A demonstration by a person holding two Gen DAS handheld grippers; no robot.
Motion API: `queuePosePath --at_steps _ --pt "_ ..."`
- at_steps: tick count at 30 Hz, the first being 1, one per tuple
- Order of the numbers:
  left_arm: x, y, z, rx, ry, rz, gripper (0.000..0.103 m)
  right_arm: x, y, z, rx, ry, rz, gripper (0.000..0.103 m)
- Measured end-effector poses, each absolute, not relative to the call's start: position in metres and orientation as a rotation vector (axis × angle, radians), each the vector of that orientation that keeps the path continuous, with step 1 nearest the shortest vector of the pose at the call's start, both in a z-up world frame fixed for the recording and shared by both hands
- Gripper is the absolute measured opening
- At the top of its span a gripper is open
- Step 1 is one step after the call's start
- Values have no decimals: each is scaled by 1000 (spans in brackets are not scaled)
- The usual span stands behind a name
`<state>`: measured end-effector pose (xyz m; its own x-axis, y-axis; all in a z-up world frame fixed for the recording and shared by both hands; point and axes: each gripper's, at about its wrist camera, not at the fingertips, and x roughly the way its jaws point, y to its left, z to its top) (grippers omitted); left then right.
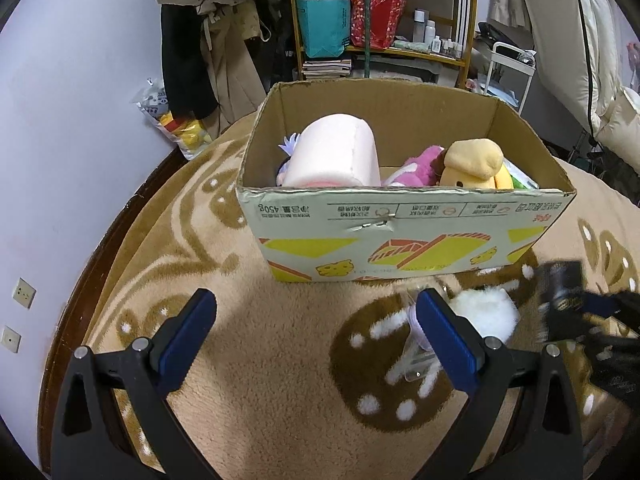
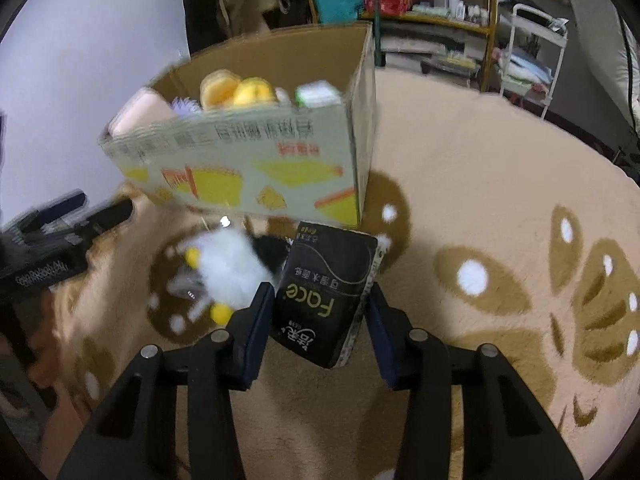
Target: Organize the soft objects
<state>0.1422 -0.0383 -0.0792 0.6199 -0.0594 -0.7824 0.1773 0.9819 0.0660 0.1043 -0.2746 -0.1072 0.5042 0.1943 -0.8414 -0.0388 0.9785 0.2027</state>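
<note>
While a black tissue pack (image 2: 326, 300) is clamped between the blue pads of the right gripper (image 2: 316, 312), just in front of the cardboard box (image 2: 240, 168), its "Face" lettering is legible only in the right wrist view. A white plush toy (image 2: 228, 272) is seen lying on the tan carpet (image 2: 480, 200) beside the pack. In the left wrist view the left gripper (image 1: 316, 320) is shown wide apart and empty, and "450g" is printed upside down on the box, where a pink roll (image 1: 336, 152) and a yellow plush (image 1: 474, 160) are stored.
</note>
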Motion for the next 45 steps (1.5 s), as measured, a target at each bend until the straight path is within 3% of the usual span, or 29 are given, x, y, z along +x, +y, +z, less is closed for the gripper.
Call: queuePosePath --at_steps 11,30,42,45 --pt "149 -47 -91 143 924 -159 99 114 -265 -21 149 670 220 48" --pt "158 -63 -105 158 974 -185 99 165 -259 -51 108 719 229 54" --pt "162 -59 -116 175 1034 -174 99 139 -272 -56 156 773 187 71" --pt "161 -59 -116 179 1038 -176 99 130 -272 -54 153 780 190 86"
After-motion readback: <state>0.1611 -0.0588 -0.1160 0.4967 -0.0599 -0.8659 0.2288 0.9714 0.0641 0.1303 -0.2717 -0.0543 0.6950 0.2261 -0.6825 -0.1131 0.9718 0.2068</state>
